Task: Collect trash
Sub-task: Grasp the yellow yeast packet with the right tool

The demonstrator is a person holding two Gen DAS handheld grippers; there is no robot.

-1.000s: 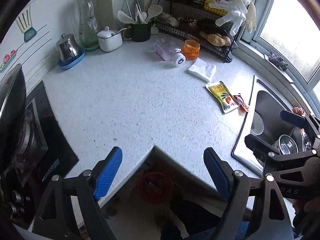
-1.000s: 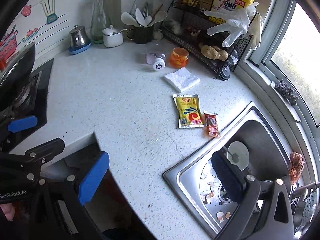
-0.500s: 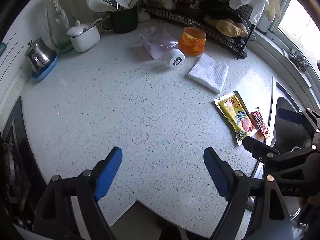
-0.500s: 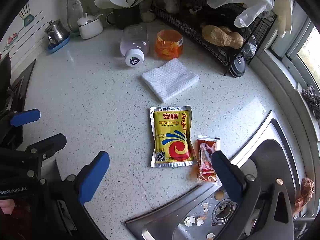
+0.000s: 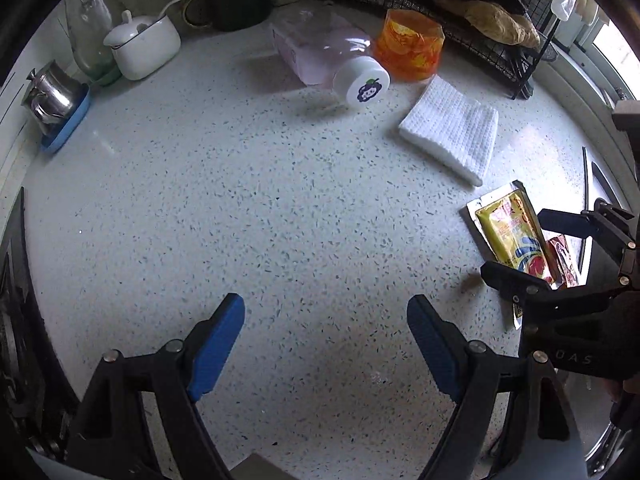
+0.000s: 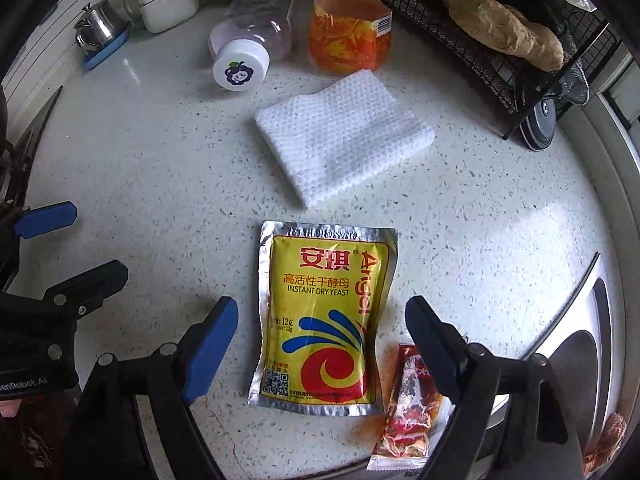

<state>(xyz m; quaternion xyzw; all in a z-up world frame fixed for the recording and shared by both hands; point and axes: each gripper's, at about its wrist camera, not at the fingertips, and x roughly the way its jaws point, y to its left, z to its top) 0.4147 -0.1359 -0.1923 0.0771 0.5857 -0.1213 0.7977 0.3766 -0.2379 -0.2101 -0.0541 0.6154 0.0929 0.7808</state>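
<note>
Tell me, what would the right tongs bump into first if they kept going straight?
Most likely the yeast packet: it lies flat on the counter between the open right tongs. The folded cloth comes next, though depth is hard to judge.

both tongs (image 6: pixel 320 336) moved in over the yeast packet (image 6: pixel 324 316).

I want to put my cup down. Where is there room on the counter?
The big bare patch lies ahead of the left gripper, between the steel pot and the white cloth. It is crowded by the sink, where the yeast packet and red sachet lie, and at the back around the bottle.
</note>
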